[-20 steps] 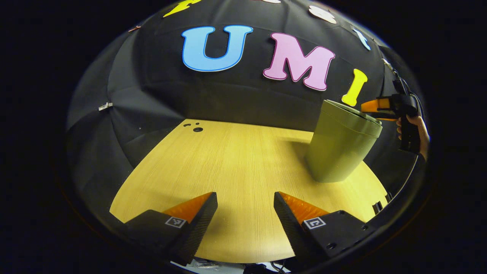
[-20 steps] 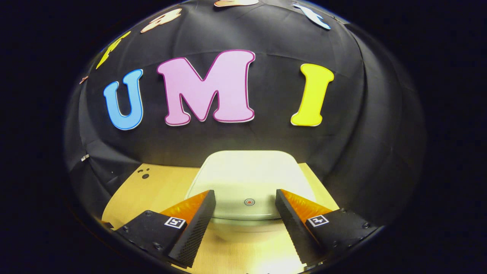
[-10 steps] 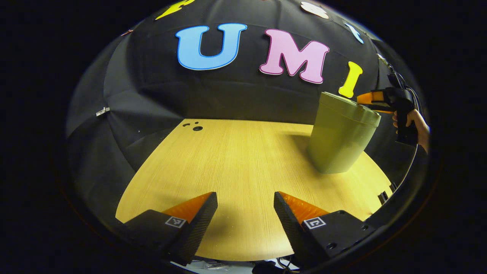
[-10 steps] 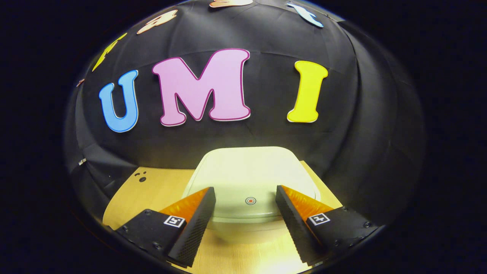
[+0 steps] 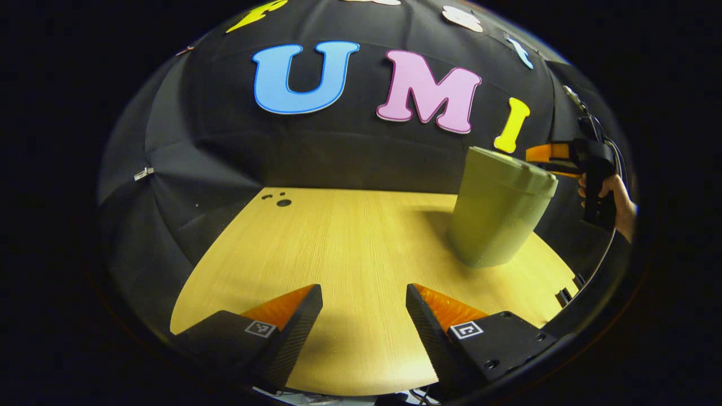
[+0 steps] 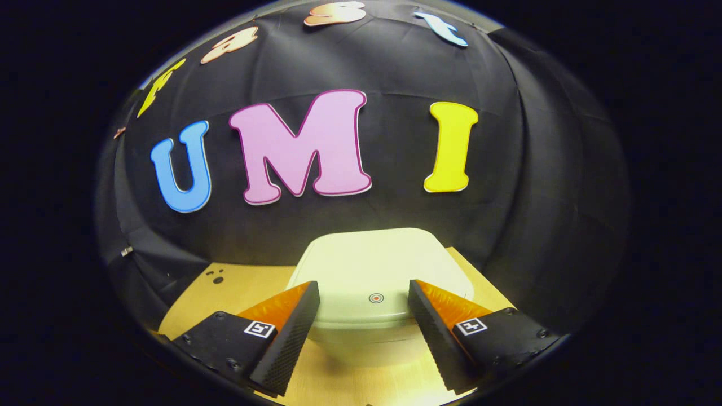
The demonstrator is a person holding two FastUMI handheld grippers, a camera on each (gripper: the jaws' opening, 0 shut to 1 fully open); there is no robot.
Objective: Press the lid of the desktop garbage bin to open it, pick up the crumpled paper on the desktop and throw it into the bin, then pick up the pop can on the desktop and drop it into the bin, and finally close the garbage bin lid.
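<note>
The garbage bin (image 5: 499, 208) stands on the far right part of the wooden desk (image 5: 338, 254), its lid (image 6: 378, 270) down, with a small round mark (image 6: 376, 298) near the lid's front edge. A few dark holes (image 5: 279, 200) dot the desk's far left corner. The right gripper (image 6: 364, 316) hovers just above the lid's front edge — fingers spread wide, holding nothing, one to each side of the mark. In the left gripper view a hand (image 5: 612, 197) holds that gripper level at the bin's rim (partly cut off at the picture's edge). The left gripper (image 5: 364, 316) hangs over bare desk, well apart from the bin — fingers wide apart, empty.
</note>
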